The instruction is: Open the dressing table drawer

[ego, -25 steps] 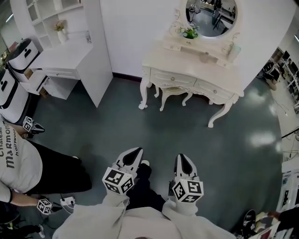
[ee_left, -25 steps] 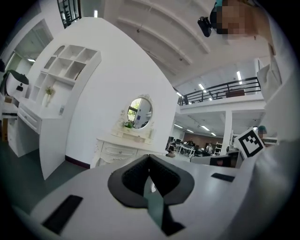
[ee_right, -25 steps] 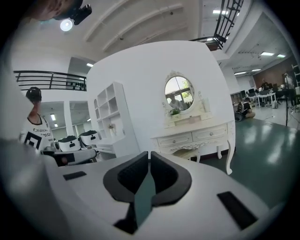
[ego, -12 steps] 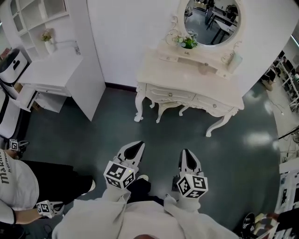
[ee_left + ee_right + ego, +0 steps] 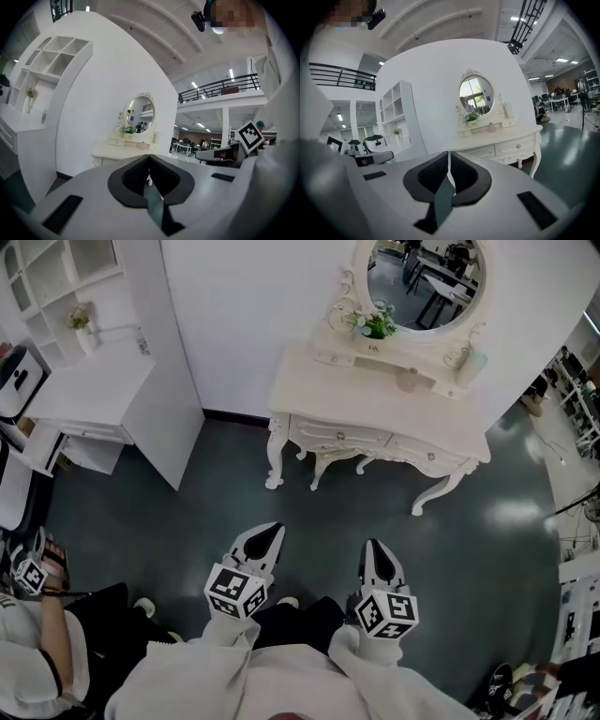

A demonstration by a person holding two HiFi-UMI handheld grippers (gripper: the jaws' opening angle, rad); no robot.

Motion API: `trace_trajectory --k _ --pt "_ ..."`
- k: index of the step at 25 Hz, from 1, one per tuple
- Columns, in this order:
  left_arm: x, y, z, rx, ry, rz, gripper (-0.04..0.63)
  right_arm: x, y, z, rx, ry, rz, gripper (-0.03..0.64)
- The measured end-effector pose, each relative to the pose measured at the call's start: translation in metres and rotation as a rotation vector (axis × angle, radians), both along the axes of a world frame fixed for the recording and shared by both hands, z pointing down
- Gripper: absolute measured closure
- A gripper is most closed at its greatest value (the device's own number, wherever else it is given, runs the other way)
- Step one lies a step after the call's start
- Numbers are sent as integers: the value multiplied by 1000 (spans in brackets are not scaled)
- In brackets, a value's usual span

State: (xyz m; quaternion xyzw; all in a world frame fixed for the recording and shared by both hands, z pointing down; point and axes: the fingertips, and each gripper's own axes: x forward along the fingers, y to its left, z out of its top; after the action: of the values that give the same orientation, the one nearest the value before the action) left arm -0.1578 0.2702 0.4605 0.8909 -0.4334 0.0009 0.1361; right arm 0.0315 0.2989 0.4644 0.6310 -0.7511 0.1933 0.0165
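While both grippers hang well short of the furniture, the step in hand is, as I judge it, the approach across the dark grey-green glossy floor (image 5: 187, 493), which lies open between the person and the cream carved dressing table with curved legs (image 5: 375, 395) at the far centre, against the white wall. To do it well, head for the table's front and settle on one of its two drawer fronts, the left cream drawer (image 5: 339, 436) or the right cream drawer (image 5: 433, 457); both are closed, each with a knob too small to read. The jaws must part before reaching a knob, since the white left gripper with its marker cube (image 5: 271, 532) has its jaws pressed together on nothing, and the white right gripper (image 5: 374, 549) is the same. The pull should then run straight toward the near side, level with the drawer

For room, the tall white shelving unit with a desk (image 5: 112, 381) stands far left, well apart from the table. A cream stool (image 5: 323, 461) is tucked under the table's left half and may crowd a close stance. Another person's sleeve (image 5: 42, 652) sits at the near left, so backing up is freer to the right
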Motion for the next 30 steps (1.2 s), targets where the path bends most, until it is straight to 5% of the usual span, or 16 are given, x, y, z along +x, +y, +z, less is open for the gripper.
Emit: trace_trajectory --k 14,30 --pt "-13 -29 15 -24 -29 -61 578 -1 -35 15 -20 -18 -19 575" --pt "10 -175 9 -3 -36 -121 578 28 -187 13 -12 -17 -66 575"
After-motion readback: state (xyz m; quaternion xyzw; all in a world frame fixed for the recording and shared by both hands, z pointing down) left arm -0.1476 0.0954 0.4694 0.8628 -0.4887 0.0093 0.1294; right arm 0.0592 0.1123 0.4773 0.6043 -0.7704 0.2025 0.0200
